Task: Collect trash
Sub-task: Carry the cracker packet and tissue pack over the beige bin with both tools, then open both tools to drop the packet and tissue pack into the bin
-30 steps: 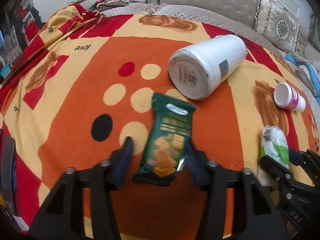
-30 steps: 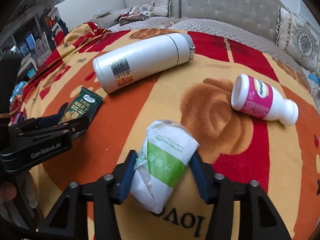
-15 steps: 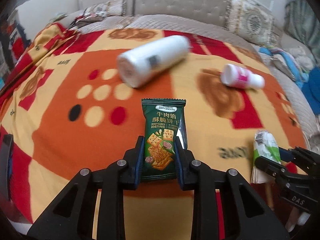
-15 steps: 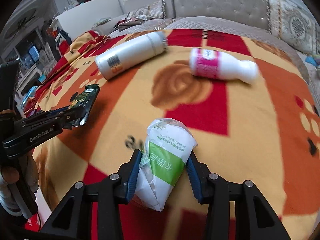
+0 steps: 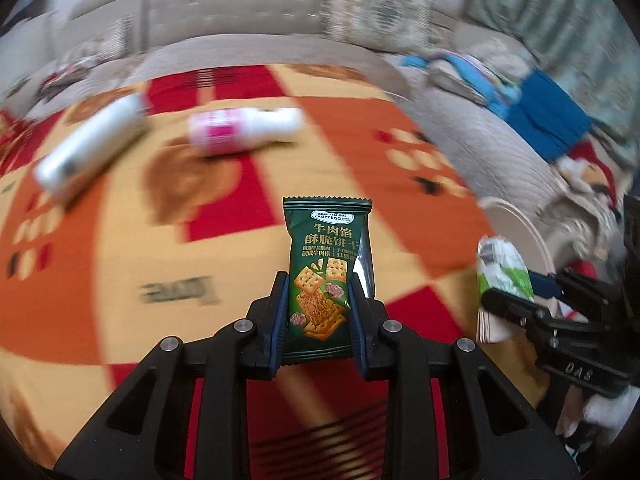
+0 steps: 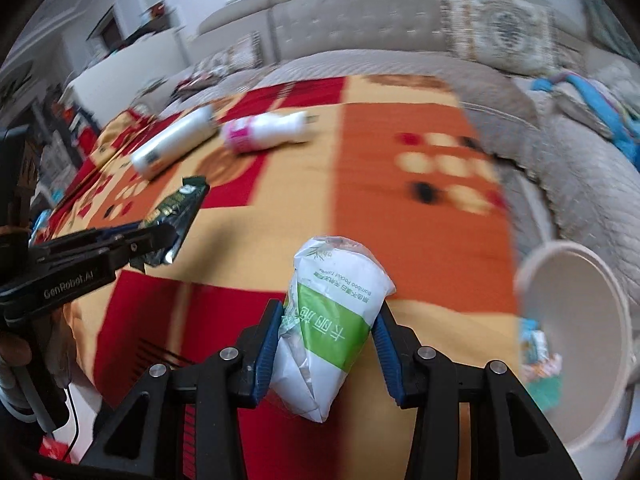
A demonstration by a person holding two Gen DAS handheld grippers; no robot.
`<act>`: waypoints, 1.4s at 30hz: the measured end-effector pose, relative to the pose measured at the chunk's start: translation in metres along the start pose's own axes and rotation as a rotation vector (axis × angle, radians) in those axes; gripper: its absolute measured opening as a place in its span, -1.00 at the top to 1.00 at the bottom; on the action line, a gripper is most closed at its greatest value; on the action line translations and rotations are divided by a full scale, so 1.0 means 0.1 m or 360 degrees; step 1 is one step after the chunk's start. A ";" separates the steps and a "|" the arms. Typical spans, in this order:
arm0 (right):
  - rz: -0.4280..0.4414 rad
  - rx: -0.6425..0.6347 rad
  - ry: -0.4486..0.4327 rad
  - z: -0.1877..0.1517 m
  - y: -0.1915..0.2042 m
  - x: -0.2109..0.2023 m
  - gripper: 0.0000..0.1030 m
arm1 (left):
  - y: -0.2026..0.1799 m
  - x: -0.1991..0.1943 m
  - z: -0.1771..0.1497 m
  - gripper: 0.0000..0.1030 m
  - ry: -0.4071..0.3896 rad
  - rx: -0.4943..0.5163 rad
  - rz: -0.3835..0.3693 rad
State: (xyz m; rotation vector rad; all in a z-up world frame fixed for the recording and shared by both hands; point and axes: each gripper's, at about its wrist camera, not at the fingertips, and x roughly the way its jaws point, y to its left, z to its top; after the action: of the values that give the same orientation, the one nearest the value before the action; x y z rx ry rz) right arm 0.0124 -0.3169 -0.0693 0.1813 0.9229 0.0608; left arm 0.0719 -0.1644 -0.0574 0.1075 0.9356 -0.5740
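My left gripper (image 5: 319, 300) is shut on a green biscuit packet (image 5: 326, 276) and holds it up above the blanket; it also shows in the right wrist view (image 6: 176, 216). My right gripper (image 6: 329, 334) is shut on a white and green tissue pack (image 6: 334, 332), lifted off the bed; the pack shows at the right of the left wrist view (image 5: 502, 276). A beige trash bin (image 6: 580, 336) stands open at the right, beside the bed, with some wrappers inside.
A white flask (image 6: 172, 144) and a pink-labelled white bottle (image 6: 264, 130) lie on the red and orange blanket (image 6: 400, 208) at the far side. Grey sofa cushions (image 6: 496, 28) and blue clothes (image 5: 548, 120) lie behind and to the right.
Both grippers have swung to the right with their packets, away from the flask and bottle. The beige bin has come into view at the right.
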 end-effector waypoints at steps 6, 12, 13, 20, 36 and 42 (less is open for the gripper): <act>-0.0136 0.0220 -0.0026 -0.23 -0.83 -0.30 0.16 | -0.87 0.30 0.10 0.52 0.0074 0.0163 -0.0176; -0.0245 0.0372 -0.0003 -0.41 -1.44 -0.37 0.16 | -1.47 0.51 0.18 0.52 0.0134 0.0250 -0.0293; -0.0258 0.0397 0.0000 -0.43 -1.53 -0.37 0.16 | -1.57 0.56 0.19 0.52 0.0156 0.0259 -0.0317; -0.0327 0.0550 0.0006 -0.57 -1.97 -0.35 -0.01 | -1.94 0.81 0.22 0.43 0.0204 0.0253 -0.0394; -0.0347 0.0619 -0.0041 -0.75 -1.99 -0.46 -0.28 | -1.96 0.69 0.14 -0.16 0.0094 0.0292 -0.0311; -0.0391 0.0549 -0.0127 -0.72 -1.71 -0.57 -0.28 | -1.84 0.54 0.08 -0.16 0.0003 0.0269 -0.0245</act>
State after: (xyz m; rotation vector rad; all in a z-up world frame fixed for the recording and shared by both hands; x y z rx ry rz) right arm -0.0844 -0.4835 -0.0979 0.3854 0.8654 -0.3329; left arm 0.0083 -0.3457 -0.0662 0.1888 0.9012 -0.7958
